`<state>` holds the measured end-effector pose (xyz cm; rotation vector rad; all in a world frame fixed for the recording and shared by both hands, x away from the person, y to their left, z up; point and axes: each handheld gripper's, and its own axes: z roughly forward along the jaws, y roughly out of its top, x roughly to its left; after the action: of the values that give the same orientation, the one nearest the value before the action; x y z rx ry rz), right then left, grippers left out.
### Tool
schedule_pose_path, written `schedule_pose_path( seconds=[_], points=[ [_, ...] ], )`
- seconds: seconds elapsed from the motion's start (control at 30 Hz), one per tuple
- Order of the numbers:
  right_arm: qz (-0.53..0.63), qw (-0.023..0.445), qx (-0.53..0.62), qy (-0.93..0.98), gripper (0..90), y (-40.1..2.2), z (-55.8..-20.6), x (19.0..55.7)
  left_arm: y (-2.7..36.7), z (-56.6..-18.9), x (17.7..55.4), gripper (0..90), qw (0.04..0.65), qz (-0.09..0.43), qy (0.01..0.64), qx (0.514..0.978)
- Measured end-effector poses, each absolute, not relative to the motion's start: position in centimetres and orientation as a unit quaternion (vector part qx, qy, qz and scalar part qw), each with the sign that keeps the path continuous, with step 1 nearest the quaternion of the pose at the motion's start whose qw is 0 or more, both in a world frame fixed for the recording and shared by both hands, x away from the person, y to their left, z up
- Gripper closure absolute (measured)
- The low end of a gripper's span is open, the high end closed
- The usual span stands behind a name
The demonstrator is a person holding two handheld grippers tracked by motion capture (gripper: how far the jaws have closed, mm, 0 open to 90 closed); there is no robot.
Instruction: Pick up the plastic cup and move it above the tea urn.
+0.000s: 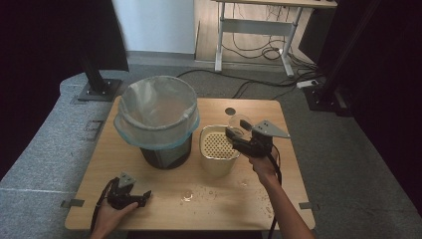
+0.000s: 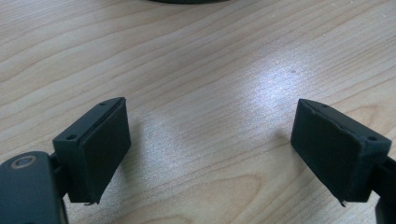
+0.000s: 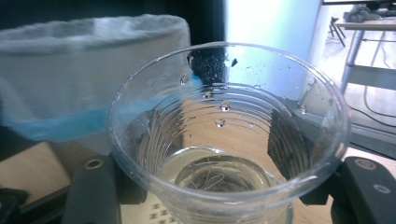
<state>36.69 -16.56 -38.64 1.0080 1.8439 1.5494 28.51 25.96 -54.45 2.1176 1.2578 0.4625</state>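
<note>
My right gripper [image 1: 236,133] is shut on a clear plastic cup [image 1: 239,125], holding it upright above the far right rim of a cream strainer tub [image 1: 217,149]. In the right gripper view the clear plastic cup [image 3: 229,135] sits between the black fingers [image 3: 93,186], with a little liquid and droplets inside. My left gripper [image 1: 144,195] rests low over the table's front left, open. In the left gripper view its pads [image 2: 100,144] stand wide apart over bare wood, nothing between them.
A dark bin lined with a pale bag [image 1: 158,117] stands left of the tub on the wooden table [image 1: 278,164]. Spilled droplets [image 1: 188,195] lie near the front middle. A small dark round mark [image 1: 230,111] sits at the back. A desk frame and cables lie beyond.
</note>
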Motion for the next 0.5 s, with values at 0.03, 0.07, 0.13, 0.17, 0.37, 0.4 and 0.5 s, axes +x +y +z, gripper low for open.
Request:
schedule_pose_path(
  seconds=[0.03,0.07,0.13,0.17,0.37,0.4,0.5],
  points=[
    [0.569,0.264,0.375,0.683,34.5,-16.6,-38.8,37.1,26.0,-54.5,28.5,11.5,0.312,0.176,0.476,0.803],
    [0.566,0.265,0.378,0.683,34.5,-16.6,-38.9,37.4,26.0,-54.5,28.5,11.5,0.312,0.176,0.476,0.803],
    [0.562,0.267,0.381,0.684,34.5,-16.6,-39.0,37.9,26.0,-54.5,28.5,11.5,0.312,0.176,0.475,0.804],
    [0.556,0.272,0.384,0.685,34.5,-16.6,-39.3,38.6,26.0,-54.5,28.5,11.5,0.312,0.176,0.475,0.804],
    [0.553,0.275,0.388,0.684,34.5,-16.5,-39.5,39.8,26.0,-54.5,28.6,11.4,0.313,0.176,0.475,0.803],
    [0.553,0.275,0.388,0.684,34.5,-16.5,-39.5,39.9,26.0,-54.5,28.5,11.5,0.313,0.177,0.474,0.804],
    [0.555,0.276,0.388,0.682,34.5,-16.4,-39.4,40.2,26.0,-54.5,28.5,11.6,0.313,0.177,0.474,0.804]
  ],
)
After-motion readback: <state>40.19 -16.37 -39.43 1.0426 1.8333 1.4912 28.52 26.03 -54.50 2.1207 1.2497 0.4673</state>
